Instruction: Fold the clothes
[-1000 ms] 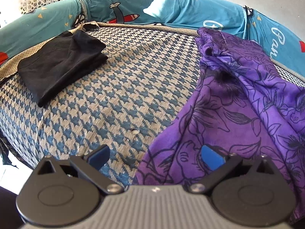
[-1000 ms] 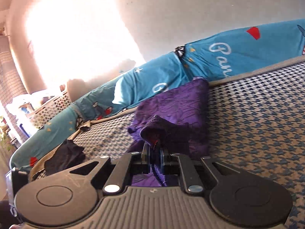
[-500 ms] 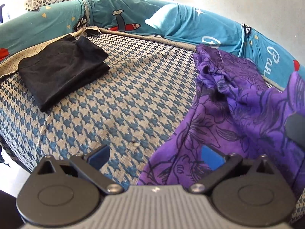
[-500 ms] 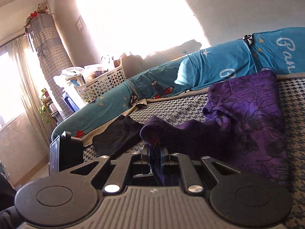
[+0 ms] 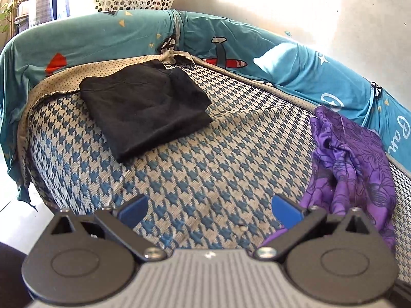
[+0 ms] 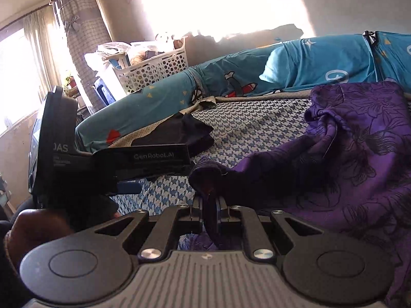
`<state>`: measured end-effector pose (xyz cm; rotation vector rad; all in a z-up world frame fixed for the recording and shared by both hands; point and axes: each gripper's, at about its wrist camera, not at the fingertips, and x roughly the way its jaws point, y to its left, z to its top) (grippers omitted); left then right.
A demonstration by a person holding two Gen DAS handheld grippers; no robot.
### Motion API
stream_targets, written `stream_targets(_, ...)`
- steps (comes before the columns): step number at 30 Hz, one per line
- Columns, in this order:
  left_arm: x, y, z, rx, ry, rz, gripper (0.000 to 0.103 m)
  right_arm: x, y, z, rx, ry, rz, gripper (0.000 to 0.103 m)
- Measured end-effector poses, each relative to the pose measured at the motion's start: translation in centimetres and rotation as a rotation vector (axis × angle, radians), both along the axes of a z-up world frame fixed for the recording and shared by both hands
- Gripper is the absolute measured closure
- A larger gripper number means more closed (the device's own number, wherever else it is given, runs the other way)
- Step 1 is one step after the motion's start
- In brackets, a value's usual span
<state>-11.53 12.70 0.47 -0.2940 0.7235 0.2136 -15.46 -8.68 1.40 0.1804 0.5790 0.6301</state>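
Note:
A crumpled purple floral garment [image 5: 352, 159] lies on the right side of the houndstooth bed cover [image 5: 205, 159]. My left gripper [image 5: 209, 210] hangs open over bare cover, with only its right pad near the purple cloth and nothing between its fingers. A folded black garment [image 5: 146, 107] rests at the far left of the bed. In the right wrist view my right gripper [image 6: 210, 202] is shut on a bunched edge of the purple garment [image 6: 346, 154], which stretches away to the right. The left gripper [image 6: 128, 187] shows at the left, held by a hand [image 6: 38, 225].
Teal patterned bolsters [image 5: 295, 71] line the far edge of the bed. A white perforated laundry basket [image 6: 151, 69] full of items stands behind them by the wall. The bed's left edge [image 5: 23, 174] drops off to the floor. Curtains and a window sit at far left.
The left gripper has swung left off the purple garment, bringing the black garment nearer the centre. The right gripper, still clamped on the purple edge, has turned left, and the left gripper came into its view.

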Motion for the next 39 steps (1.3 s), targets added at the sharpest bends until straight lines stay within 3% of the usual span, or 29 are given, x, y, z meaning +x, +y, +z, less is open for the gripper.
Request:
stream_targets(6, 0.1, -0.4, -0.1, 0.009, -0.001, -0.012, 0.000, 0.2, 1.2, -1.7, -0.049, 0.034, 0.023, 0.092)
stream_targets(14, 0.0, -0.6, -0.1, 0.017, -0.002, -0.016, 0.000, 0.4, 2.1, -1.6, -0.059, 0.031, 0.047, 0.092)
stream_targets(18, 0.1, -0.9, -0.3, 0.022, 0.007, -0.027, 0.000, 1.0, 2.9, -3.5, -0.099, 0.086, 0.052, 0.091)
stream_targets(27, 0.4, -1.7, -1.0, 0.034, 0.033, -0.050, 0.000, 0.5, 2.6, -4.3, -0.063, 0.151, 0.084, 0.075)
stream_targets(33, 0.5, -2.3, -1.1, 0.045, 0.038, -0.064, 0.000, -1.1, 1.8, -4.1, -0.088, 0.169, 0.163, 0.072)
stream_targets(39, 0.5, -3.1, -1.3, 0.060, 0.043, -0.095, 0.000, -2.9, -2.1, -3.0, -0.111, 0.139, 0.046, 0.072)
